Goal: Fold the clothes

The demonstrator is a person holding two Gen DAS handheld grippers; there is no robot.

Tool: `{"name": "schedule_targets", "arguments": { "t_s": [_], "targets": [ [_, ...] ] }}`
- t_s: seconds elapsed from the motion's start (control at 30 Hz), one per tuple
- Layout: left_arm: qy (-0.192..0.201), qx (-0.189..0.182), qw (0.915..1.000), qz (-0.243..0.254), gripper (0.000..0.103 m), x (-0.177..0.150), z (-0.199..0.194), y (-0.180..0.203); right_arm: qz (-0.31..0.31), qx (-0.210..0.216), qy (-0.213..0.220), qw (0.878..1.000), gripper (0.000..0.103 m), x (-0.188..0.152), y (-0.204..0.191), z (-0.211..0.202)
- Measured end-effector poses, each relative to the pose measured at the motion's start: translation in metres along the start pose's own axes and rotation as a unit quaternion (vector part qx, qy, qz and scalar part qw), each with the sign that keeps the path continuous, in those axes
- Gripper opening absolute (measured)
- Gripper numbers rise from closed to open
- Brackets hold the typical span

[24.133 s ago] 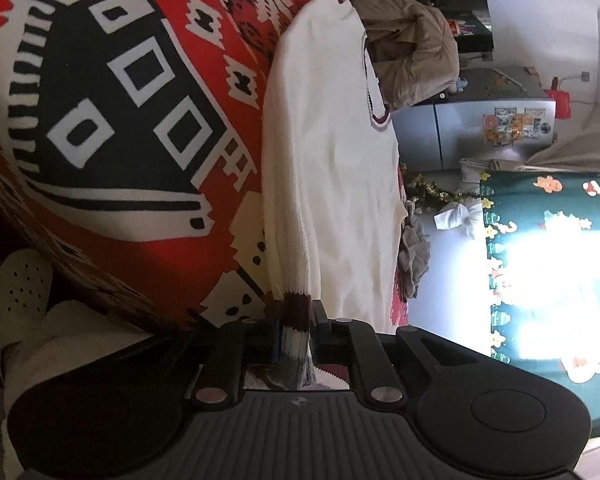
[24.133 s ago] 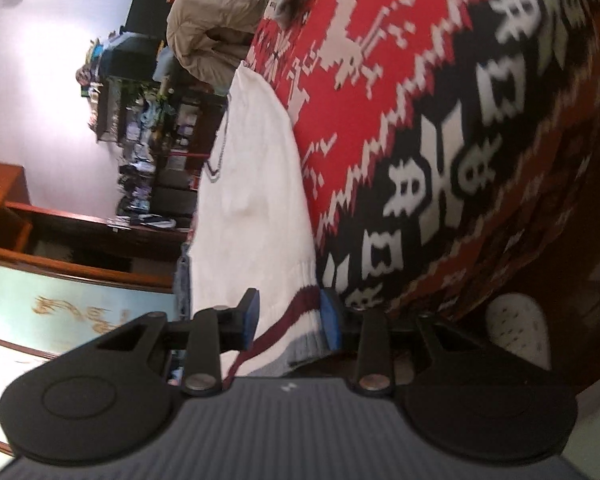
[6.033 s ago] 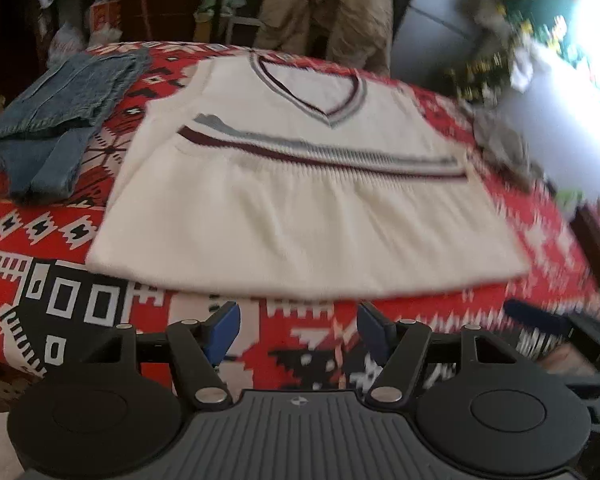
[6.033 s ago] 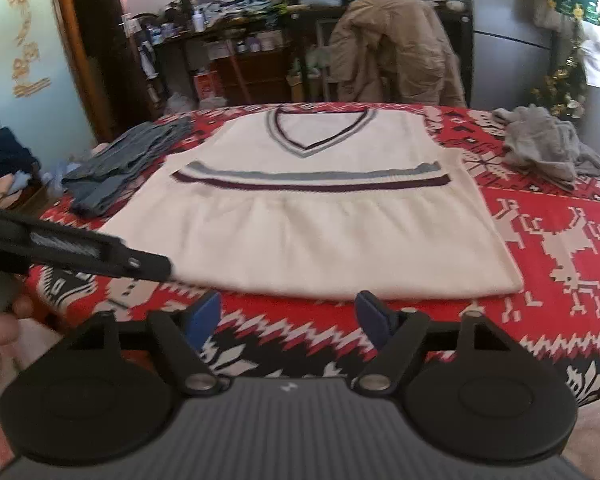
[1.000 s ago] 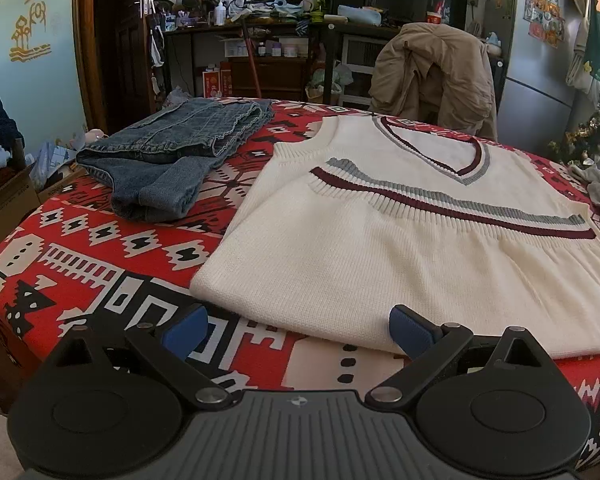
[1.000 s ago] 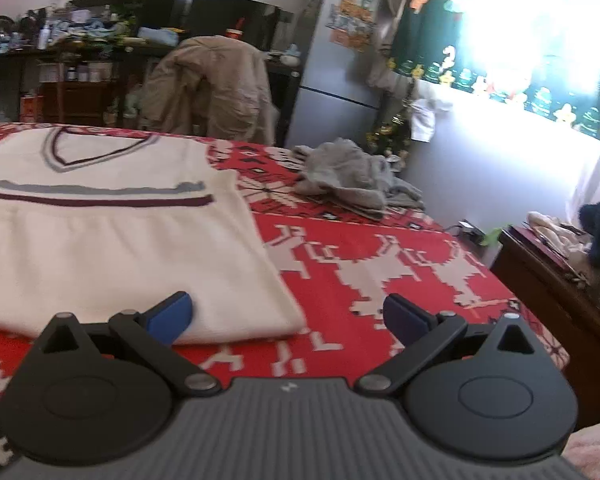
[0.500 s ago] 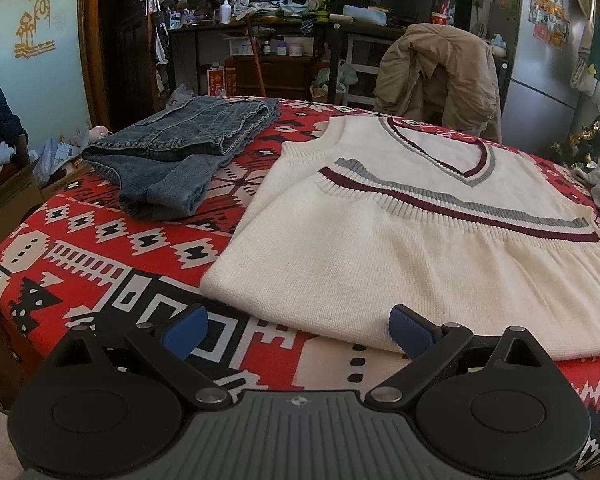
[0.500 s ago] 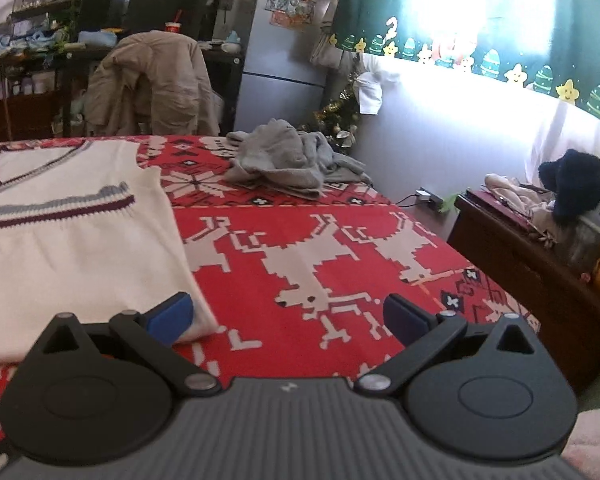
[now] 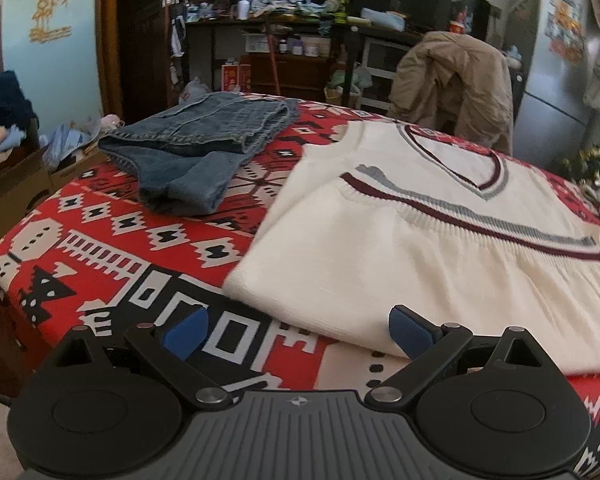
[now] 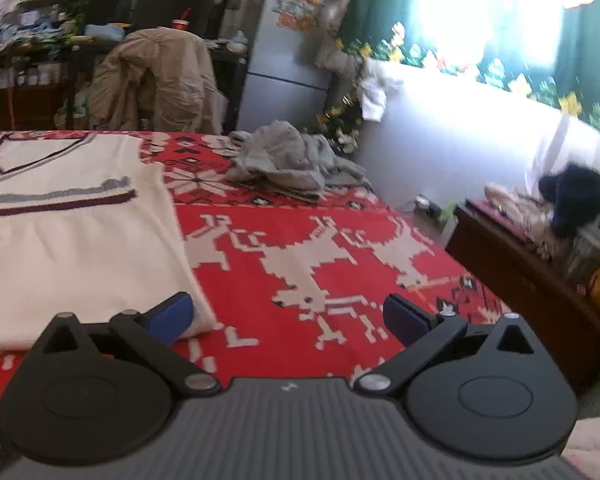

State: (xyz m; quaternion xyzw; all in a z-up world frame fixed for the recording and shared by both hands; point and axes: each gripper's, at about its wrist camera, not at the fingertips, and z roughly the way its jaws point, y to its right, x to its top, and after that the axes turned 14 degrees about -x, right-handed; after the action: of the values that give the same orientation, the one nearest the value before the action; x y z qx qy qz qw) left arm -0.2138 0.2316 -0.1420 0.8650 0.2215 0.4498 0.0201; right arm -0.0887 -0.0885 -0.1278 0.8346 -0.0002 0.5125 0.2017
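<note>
No readable writing or brand anywhere; the fridge [image 10: 292, 36] has stickers on its door but they're too blurred to read. On my far left a cardboard box [image 9: 18, 176] w/ loose clothes in it, can't tell which. The cream vest [image 9: 432, 240] lies flat on the red patterned cloth [image 9: 100, 240], bottom hem folded up so the maroon and grey stripe runs across below the V-neck. Folded jeans [image 9: 200, 152] sit beside it on the left, apart from it. A crumpled grey garment [image 10: 288, 160] lies near the far right corner, well apart from the vest. My left gripper [image 9: 296, 332] is wide open w/ nothing in it, straddling the vest's near left corner. My right gripper [image 10: 286, 316] is wide open too, empty, its left pad [image 10: 172, 314] just at the vest's near right corner. Right of the vest there's plenty of bare cloth up to the table edge; a dark wooden cabinet [image 10: 532, 276] stands beyond
</note>
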Motion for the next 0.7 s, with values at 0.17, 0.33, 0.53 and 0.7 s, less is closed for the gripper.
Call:
{"name": "schedule_targets", "arguments": {
  "t_s": [0.17,0.33,0.53,0.7],
  "targets": [
    [0.004,-0.037,0.9988,0.032,0.08,-0.003,-0.002,0.016,-0.035,0.081,0.045,0.995,0.102,0.0,-0.021,-0.027],
    [0.009,-0.078,0.993,0.088,0.061,-0.009,-0.002,0.041,-0.07,0.126,0.076,0.987,0.102,-0.003,-0.044,-0.048],
    [0.0,-0.108,0.9849,0.136,0.054,-0.02,0.003,0.062,-0.067,0.13,0.067,0.987,0.102,-0.003,-0.048,-0.048],
    [0.003,-0.121,0.9805,0.155,0.055,-0.025,-0.001,0.07,-0.048,0.128,0.049,0.989,0.102,-0.002,-0.044,-0.038]
  ]
}}
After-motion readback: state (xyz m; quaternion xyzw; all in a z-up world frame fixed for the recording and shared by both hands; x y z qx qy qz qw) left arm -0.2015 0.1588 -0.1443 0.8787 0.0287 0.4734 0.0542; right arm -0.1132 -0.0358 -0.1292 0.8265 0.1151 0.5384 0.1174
